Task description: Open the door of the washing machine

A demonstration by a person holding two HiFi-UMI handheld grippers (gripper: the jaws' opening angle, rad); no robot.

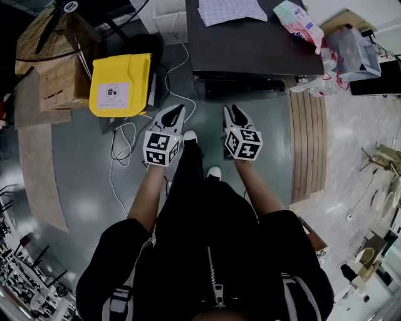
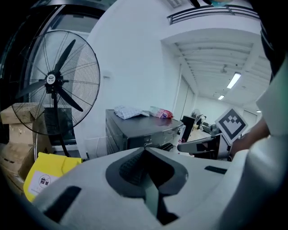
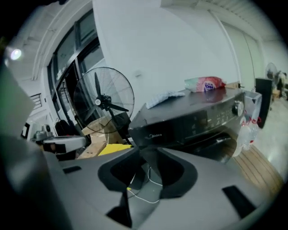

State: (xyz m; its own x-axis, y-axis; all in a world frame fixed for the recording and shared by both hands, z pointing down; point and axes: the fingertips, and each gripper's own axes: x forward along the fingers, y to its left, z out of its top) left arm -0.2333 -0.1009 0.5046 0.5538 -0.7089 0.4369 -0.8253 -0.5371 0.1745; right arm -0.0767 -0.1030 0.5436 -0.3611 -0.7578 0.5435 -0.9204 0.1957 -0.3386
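Observation:
The dark washing machine (image 1: 250,44) stands straight ahead, its top towards me. In the right gripper view its control panel and knob show on the washing machine (image 3: 193,119), with the dark door front (image 3: 213,144) just below. My left gripper (image 1: 177,113) hangs over the floor short of the machine, its jaws together with nothing in them; in its own view the left gripper (image 2: 145,150) points at the machine (image 2: 135,128). My right gripper (image 1: 233,113) is beside it, also short of the front. The right gripper (image 3: 145,158) shows a gap with only floor behind it.
A folded cloth (image 1: 230,10) and a plastic packet (image 1: 299,21) lie on the machine's top. A yellow box (image 1: 120,84), cardboard boxes and a standing fan (image 2: 53,81) are at the left. White cables (image 1: 122,147) trail on the floor. Wooden slats (image 1: 307,144) lie at the right.

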